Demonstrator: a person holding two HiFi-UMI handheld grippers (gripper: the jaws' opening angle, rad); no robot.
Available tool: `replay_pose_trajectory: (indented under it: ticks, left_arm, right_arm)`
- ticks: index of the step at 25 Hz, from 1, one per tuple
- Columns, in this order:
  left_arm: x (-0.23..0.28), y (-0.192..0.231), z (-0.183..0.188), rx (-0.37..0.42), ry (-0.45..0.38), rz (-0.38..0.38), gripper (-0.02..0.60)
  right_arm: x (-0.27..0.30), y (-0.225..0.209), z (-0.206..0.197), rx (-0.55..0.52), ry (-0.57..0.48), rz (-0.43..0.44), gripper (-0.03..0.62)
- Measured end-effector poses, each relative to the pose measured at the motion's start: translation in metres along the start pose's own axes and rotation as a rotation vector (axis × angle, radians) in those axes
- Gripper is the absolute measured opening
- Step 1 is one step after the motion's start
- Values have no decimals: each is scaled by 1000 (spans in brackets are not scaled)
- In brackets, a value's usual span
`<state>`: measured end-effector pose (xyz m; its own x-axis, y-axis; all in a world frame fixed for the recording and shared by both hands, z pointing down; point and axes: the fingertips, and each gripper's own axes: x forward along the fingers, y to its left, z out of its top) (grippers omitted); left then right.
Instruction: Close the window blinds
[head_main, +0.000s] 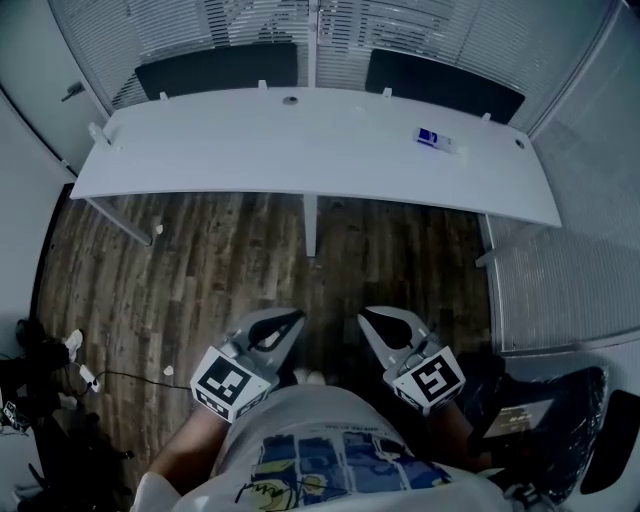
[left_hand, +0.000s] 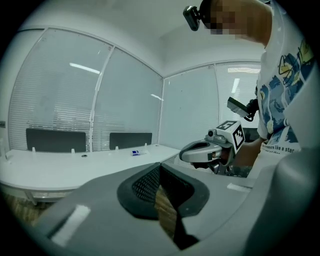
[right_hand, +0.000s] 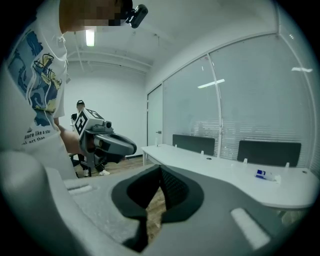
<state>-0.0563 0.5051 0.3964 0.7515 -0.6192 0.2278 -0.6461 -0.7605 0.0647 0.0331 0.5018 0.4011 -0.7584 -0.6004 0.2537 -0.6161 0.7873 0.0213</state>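
The window blinds (head_main: 200, 25) hang slatted behind the glass wall at the far side of a long white desk (head_main: 300, 150). They also show in the left gripper view as blinds (left_hand: 55, 115) and in the right gripper view as blinds (right_hand: 265, 125). Both grippers are held close to the person's body, well short of the desk. My left gripper (head_main: 293, 318) is shut with nothing in it, its pads meeting in its own view (left_hand: 159, 167). My right gripper (head_main: 368, 316) is likewise shut and empty (right_hand: 160, 170). Each sees the other alongside: right gripper (left_hand: 200, 150), left gripper (right_hand: 117, 145).
Two dark panels (head_main: 215, 68) (head_main: 440, 82) stand at the desk's back edge. A small blue-and-white item (head_main: 436, 139) lies on the desk at right. A dark chair (head_main: 550, 420) stands at lower right, and a cable with clutter (head_main: 90, 378) lies on the wood floor at left.
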Motion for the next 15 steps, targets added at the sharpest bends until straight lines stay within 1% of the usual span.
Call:
replay_pose_trajectory:
  ticks: [2,8,11,13,15]
  left_arm:
    - [4,7,0,1,2,-8,2]
    - [28,45,4,0,-9,-40,2]
    - [38,73,11,0,-23,-48,2]
    - [44,93,15,-5,-28,-48,2]
    - [51,111,17,11,-25,-54,2]
  right_arm:
    - [7,-3,1,19,16,-4,2]
    - [39,-28,1,17,59,-21,2]
    - [61,-42,4,-7,61,-28,2]
    - [78,-52,13,-6,60,-40,3]
    - [95,-62,23,-4,59,-49,3]
